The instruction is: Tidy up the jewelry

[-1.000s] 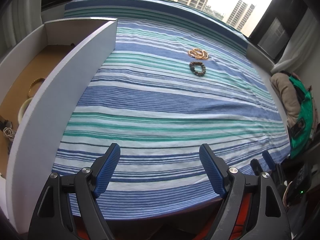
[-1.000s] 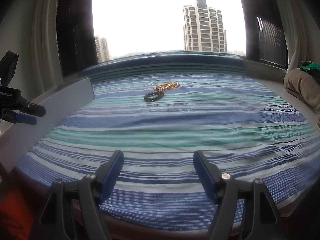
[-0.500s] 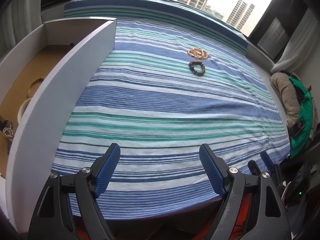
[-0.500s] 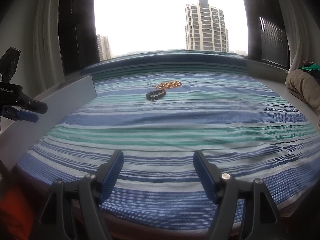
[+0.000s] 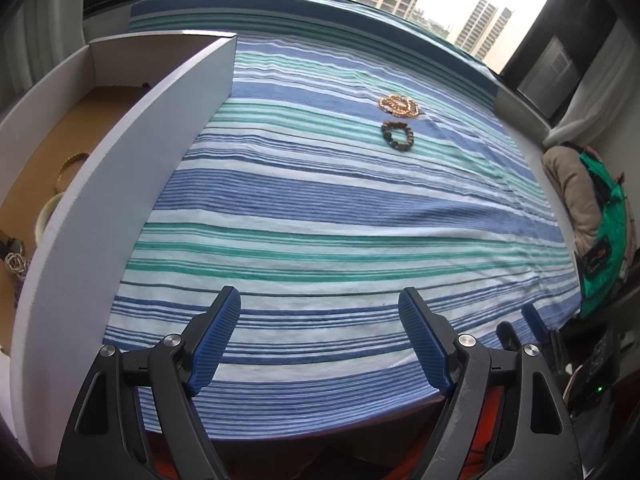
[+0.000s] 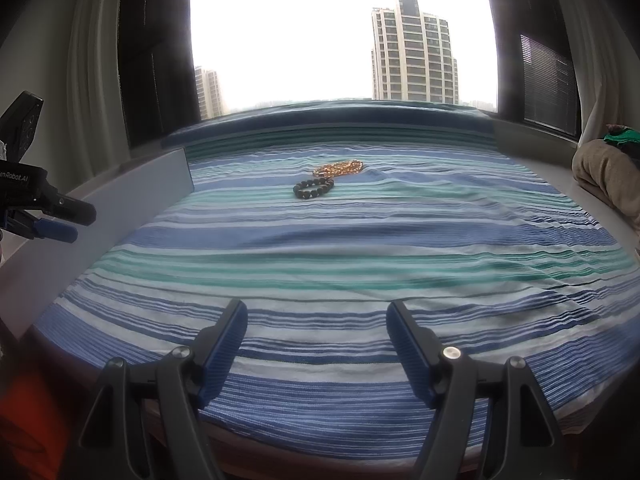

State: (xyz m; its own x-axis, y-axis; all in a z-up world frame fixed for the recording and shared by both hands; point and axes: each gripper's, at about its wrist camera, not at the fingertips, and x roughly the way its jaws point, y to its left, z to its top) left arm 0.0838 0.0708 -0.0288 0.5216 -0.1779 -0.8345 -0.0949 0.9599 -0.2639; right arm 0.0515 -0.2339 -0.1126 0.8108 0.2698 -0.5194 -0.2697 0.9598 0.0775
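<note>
At nine o'clock the white box [image 5: 132, 184] holds a gold bangle [image 5: 70, 164] and other pieces. The left gripper [image 5: 320, 316] and right gripper [image 6: 316, 324] hang released over the striped worktop [image 5: 320, 208]. At one o'clock, well apart from both, a dark bead bracelet [image 5: 397, 135] lies just beside an amber bead strand [image 5: 399, 105].

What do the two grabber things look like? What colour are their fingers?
Both look alike. The left gripper and the right gripper each have a black frame with round silver bolts and two flat fingers covered in bumpy blue pads. Seen from the right camera, the left one's black body carries white lettering. No sleeves or cables show.
</note>
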